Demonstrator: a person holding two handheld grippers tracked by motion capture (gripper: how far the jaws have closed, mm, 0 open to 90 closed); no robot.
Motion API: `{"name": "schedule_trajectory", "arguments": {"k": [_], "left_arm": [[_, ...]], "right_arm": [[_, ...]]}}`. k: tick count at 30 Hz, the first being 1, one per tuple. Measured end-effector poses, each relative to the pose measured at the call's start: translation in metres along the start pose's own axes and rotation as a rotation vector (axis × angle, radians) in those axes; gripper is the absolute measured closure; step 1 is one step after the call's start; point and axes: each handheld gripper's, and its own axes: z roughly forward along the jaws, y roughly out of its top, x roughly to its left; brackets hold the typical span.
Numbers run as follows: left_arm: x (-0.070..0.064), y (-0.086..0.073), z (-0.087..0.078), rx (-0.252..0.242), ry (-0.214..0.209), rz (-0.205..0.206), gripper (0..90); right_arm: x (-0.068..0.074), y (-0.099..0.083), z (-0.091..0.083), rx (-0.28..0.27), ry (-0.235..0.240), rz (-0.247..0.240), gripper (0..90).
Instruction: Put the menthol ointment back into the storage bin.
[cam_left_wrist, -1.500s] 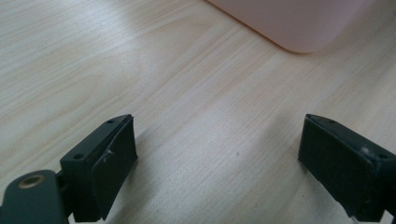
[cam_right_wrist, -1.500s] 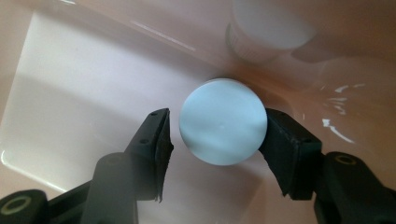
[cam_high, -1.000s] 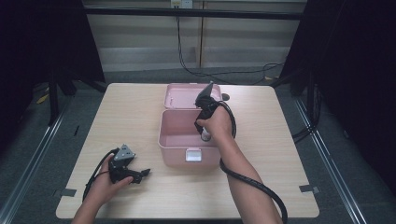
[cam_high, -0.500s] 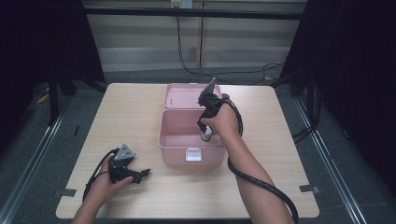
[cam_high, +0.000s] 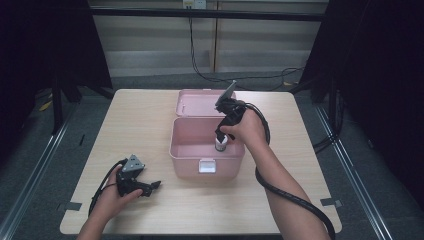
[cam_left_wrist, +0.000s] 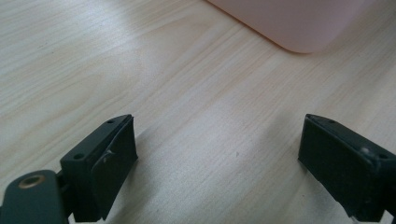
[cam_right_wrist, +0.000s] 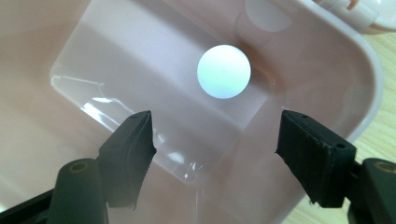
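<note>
A pink plastic box (cam_high: 189, 167) stands open mid-table, its lid (cam_high: 195, 102) laid back behind it. Inside, against the right wall, sits a small white round-topped thing (cam_high: 220, 145); from above it is a white disc (cam_right_wrist: 223, 71), ball or cap I cannot tell. My right gripper (cam_high: 220, 134) points down into the box, and in its own view it (cam_right_wrist: 215, 140) is open just above the box floor, the white thing beyond the tips. My left gripper (cam_high: 151, 187) rests on the table at front left, open (cam_left_wrist: 217, 154) over bare wood.
The box's rounded wall (cam_right_wrist: 327, 60) curves close around the right gripper. One box corner (cam_left_wrist: 289, 23) lies ahead of the left gripper. The wooden table (cam_high: 130, 125) has bare room left and right of the box. A black cable (cam_high: 290, 192) trails from the right gripper along the forearm.
The right hand and gripper shifted slightly toward the back of the box and tilted more upright. The white thing stayed in place. The left gripper has not moved.
</note>
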Motion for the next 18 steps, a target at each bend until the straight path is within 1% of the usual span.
{"name": "schedule_trajectory", "arguments": {"k": [2,7,14,18], "left_arm": [[0.0,0.0,0.0,0.0,0.0,0.001,10.8],[0.0,0.0,0.0,0.0,0.0,0.0,10.8],[0.0,0.0,0.0,0.0,0.0,0.0,10.8],[0.0,0.0,0.0,0.0,0.0,0.0,10.8]], "right_arm": [[0.001,-0.002,-0.003,-0.004,0.008,-0.011,26.2],[0.005,-0.005,-0.01,0.015,0.018,-0.057,25.1],[0.011,-0.011,-0.026,0.008,0.025,-0.094,24.6],[0.012,-0.015,-0.036,0.003,0.024,-0.112,24.7]]}}
